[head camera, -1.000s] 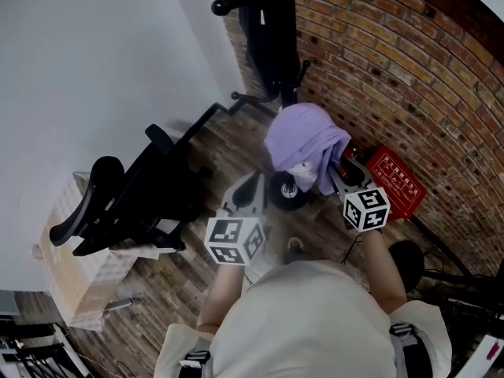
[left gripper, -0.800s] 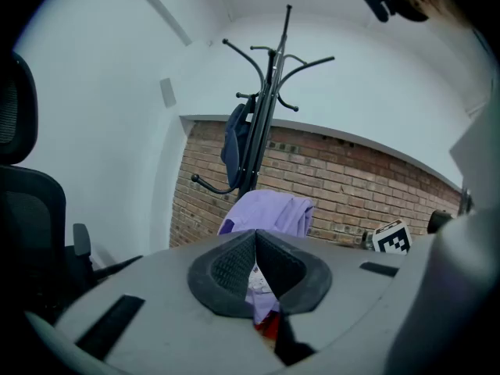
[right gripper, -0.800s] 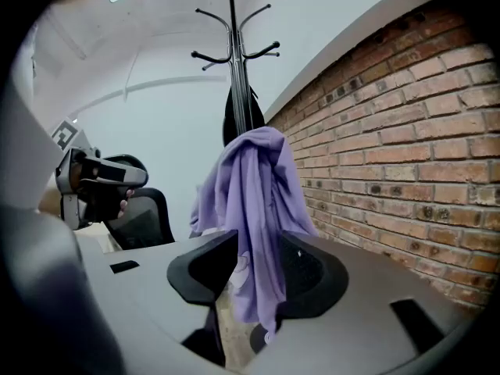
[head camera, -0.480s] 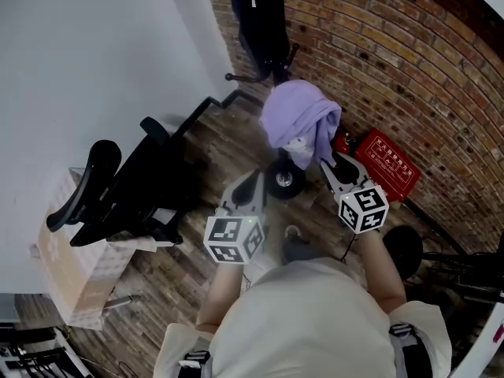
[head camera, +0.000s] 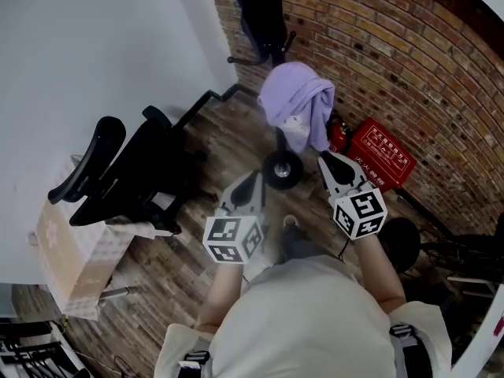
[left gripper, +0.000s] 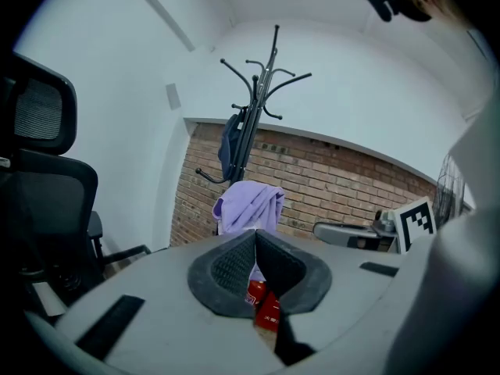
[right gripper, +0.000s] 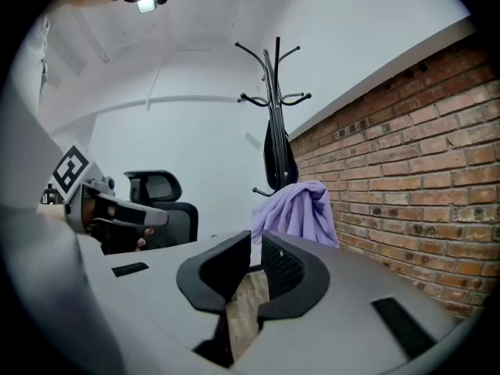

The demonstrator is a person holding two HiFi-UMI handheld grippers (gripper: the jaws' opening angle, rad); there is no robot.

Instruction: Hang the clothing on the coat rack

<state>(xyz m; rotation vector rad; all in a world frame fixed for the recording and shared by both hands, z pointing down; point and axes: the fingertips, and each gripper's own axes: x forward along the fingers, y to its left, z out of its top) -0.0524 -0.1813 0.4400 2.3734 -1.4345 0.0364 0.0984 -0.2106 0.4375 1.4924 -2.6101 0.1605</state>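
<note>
Now the purple garment (head camera: 295,105) hangs draped at upper centre, long axis vertical. Your right gripper (head camera: 327,159), earlier touching it, sits clear with fingers closing on nothing. Your left gripper (head camera: 255,179) fingers are together.

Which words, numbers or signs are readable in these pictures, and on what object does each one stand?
No text can be read in full.
Red box: rows of white print, too blurred to read.
Marker cubes: black-and-white square patterns only, no letters.
Cardboard box: one faint mark, unreadable.
</note>
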